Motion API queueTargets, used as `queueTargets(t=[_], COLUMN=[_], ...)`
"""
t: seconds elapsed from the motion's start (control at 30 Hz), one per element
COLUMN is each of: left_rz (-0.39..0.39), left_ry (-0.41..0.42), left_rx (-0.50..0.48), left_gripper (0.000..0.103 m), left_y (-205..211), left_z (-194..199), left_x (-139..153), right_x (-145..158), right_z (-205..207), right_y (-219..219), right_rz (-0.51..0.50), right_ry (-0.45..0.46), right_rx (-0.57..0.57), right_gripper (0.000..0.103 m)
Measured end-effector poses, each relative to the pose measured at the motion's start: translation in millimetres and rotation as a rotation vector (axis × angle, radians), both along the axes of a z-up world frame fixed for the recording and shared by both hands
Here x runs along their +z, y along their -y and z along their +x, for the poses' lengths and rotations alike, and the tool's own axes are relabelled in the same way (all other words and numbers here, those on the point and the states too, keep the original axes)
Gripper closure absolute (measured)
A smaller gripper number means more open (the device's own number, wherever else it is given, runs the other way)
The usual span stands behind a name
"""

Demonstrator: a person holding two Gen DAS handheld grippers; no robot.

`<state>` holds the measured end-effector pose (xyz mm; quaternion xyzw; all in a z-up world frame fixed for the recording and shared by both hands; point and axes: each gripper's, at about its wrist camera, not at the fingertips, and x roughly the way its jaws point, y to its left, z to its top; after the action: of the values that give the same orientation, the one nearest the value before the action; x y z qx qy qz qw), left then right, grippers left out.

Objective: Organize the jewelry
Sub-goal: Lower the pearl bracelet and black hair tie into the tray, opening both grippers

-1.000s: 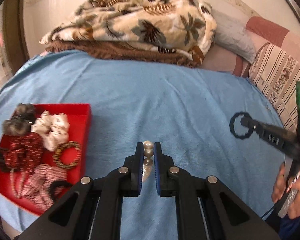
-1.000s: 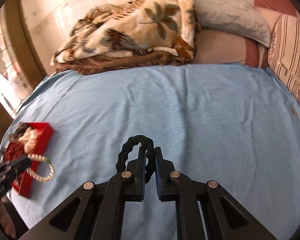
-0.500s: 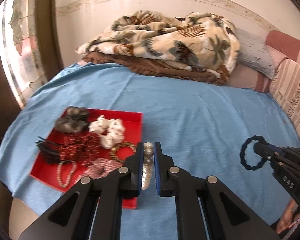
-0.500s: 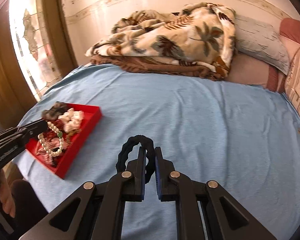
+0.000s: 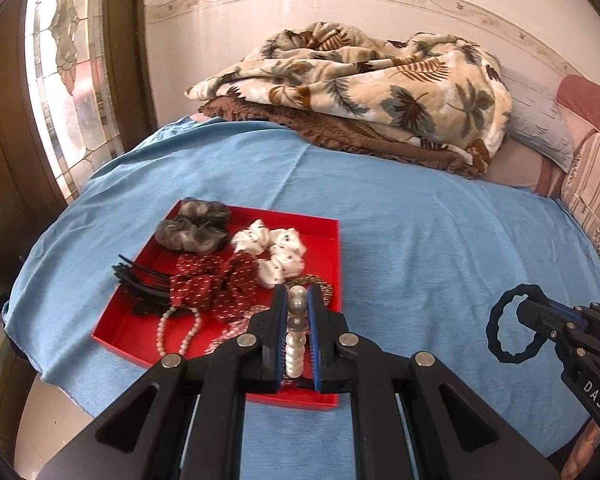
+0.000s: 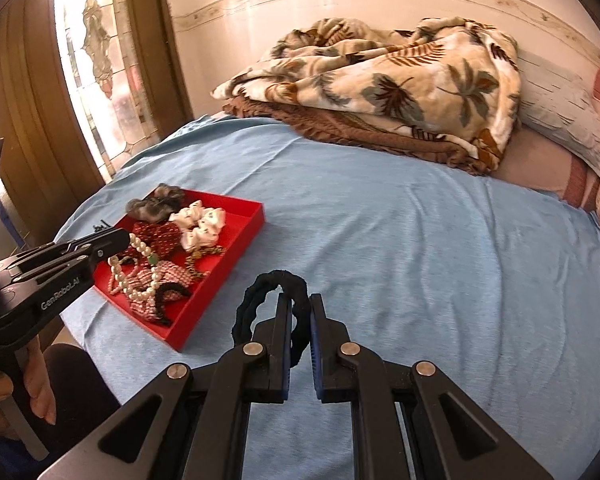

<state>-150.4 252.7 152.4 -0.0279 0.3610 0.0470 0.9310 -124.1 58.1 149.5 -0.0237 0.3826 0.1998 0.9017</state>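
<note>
- Window (image 5: 72, 92): patterned glass in a brown frame, far left, beside the bed.
- Red tray (image 5: 334, 264): shallow, on the blue bedsheet (image 5: 420, 240) near the left edge of the bed. It holds a grey fuzzy scrunchie (image 5: 192, 232), a white scrunchie (image 5: 276, 252), a dark red dotted scrunchie (image 5: 216, 284), a black comb clip (image 5: 140, 284) overhanging the left rim, a small bead bracelet (image 5: 180, 332) and a pink checked scrunchie (image 6: 160, 280).
- Left gripper (image 5: 297, 300): above the tray's near right part, jaws pinching a pearl bracelet (image 5: 296, 336). In the right wrist view its loop hangs from the tips over the tray.
- Right gripper (image 6: 299, 308): over bare sheet to the right of the tray, jaws pressed together on a black hair tie (image 6: 260, 300). The ring stands up from the tips, clear of the sheet.
- Leaf-print blanket (image 5: 364, 84): heaped on a brown blanket (image 5: 340, 132) at the head of the bed.
- Pillow (image 5: 540, 128): pale, right of the blankets.
</note>
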Motion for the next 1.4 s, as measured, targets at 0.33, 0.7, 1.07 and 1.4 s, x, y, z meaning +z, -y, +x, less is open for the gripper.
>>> queueTargets(t=[0.33, 0.7, 1.07, 1.4], left_rz=[-0.017, -0.027, -0.037, -0.043], left_ry=[-0.014, -0.026, -0.04, -0.045], left_rx=[0.063, 0.098, 0.127, 0.176], left_gripper=[0.094, 0.094, 0.094, 0.094], left_y=[-31.4, -52.2, -73.2, -99.2], left_z=[-2.6, 0.2, 3.0, 8.3], left_x=[-9.1, -18.0, -28.6, -36.4], right_x=[-1.0, -4.1, -16.0, -28.8], right_z=[0.1, 3.2, 10.1, 21.1], right_y=[-33.8, -64.3, -91.1, -110.2], right_rz=[-0.006, -0.005, -0.004, -0.008], right_ry=[-0.009, -0.022, -0.055, -0.084], right_rx=[0.068, 0.124, 0.171, 0.196], right_gripper=[0.094, 0.094, 0.093, 0.093])
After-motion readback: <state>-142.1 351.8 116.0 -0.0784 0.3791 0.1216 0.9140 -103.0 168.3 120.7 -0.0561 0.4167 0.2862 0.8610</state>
